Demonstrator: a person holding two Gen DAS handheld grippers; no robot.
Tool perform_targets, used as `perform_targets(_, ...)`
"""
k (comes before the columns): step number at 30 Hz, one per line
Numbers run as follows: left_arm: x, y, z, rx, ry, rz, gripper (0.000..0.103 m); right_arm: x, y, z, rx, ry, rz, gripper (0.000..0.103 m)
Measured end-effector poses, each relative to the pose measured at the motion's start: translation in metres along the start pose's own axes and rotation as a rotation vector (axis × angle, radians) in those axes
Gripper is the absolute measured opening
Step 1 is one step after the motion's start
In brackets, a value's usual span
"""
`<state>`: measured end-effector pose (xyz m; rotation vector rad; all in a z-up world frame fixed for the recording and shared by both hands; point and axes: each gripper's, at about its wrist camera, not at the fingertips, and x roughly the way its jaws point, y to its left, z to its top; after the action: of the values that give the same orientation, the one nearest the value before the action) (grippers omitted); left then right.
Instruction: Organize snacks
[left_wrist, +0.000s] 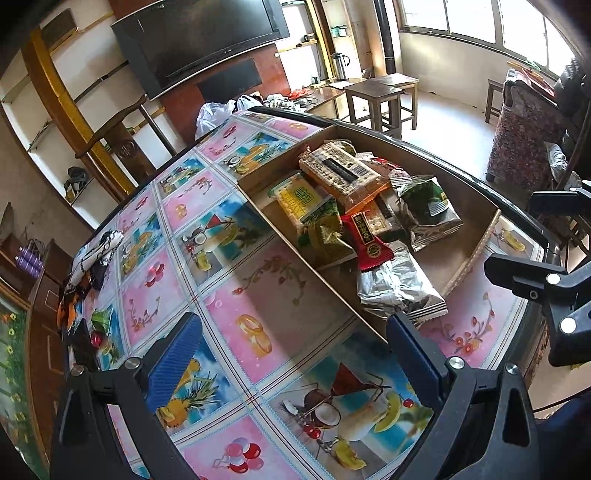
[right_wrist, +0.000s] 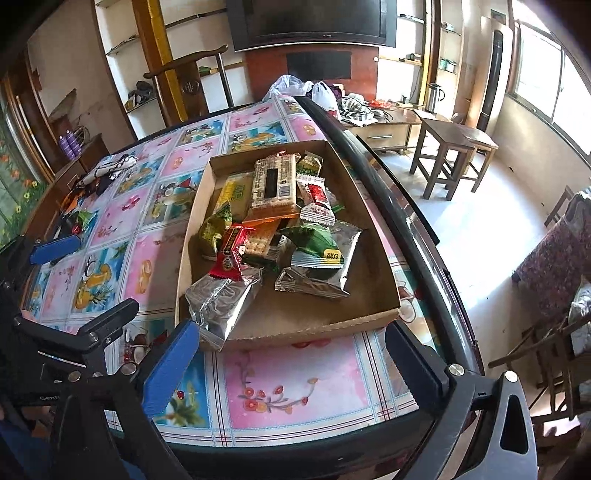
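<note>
A shallow cardboard tray (right_wrist: 306, 328) lies on the table with a pile of snack packets in it. On top is a long cracker pack (right_wrist: 275, 181), with a red packet (right_wrist: 231, 254) and a green packet (right_wrist: 310, 240) lower down. A silver packet (right_wrist: 221, 306) hangs over the tray's near left corner. My right gripper (right_wrist: 295, 369) is open just in front of the tray, with nothing between its fingers. My left gripper (left_wrist: 295, 350) is open over the tablecloth beside the tray (left_wrist: 472, 254), close to the silver packet (left_wrist: 399, 288). Each gripper shows in the other's view: the left (right_wrist: 107, 271), the right (left_wrist: 517, 236).
The table (right_wrist: 295, 391) has a fruit-print cloth and a black rim that drops off to the right. Patterned fabric and small items (right_wrist: 107, 173) lie at its far left. Behind it stand a wooden chair (right_wrist: 188, 85), plastic bags (right_wrist: 291, 86) and stools (right_wrist: 447, 158).
</note>
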<state>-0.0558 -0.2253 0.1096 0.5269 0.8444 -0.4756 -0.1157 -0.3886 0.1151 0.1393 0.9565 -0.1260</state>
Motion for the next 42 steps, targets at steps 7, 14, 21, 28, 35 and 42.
perform_targets(7, 0.002, 0.003, 0.0, -0.017, 0.01, 0.002, 0.1, 0.006, 0.002, 0.004, -0.025, 0.011, -0.003, 0.102)
perform_targets(14, 0.003, 0.004, 0.0, -0.016, 0.01, 0.002, 0.1, 0.01, 0.003, 0.004, -0.04, 0.025, -0.021, 0.102)
perform_targets(21, 0.003, 0.005, 0.0, -0.02, 0.011, -0.002, 0.1, 0.012, 0.004, 0.004, -0.046, 0.028, -0.02, 0.102)
perform_targets(28, 0.003, 0.005, 0.0, -0.018, 0.011, -0.001, 0.1, 0.011, 0.004, 0.004, -0.046, 0.029, -0.02, 0.102)
perform_targets(35, 0.004, 0.005, 0.0, -0.019, 0.011, -0.002, 0.1, 0.013, 0.004, 0.004, -0.045, 0.029, -0.02, 0.102)
perform_targets(42, 0.003, 0.005, 0.001, -0.02, 0.011, -0.002, 0.1, 0.013, 0.004, 0.004, -0.046, 0.029, -0.021, 0.102)
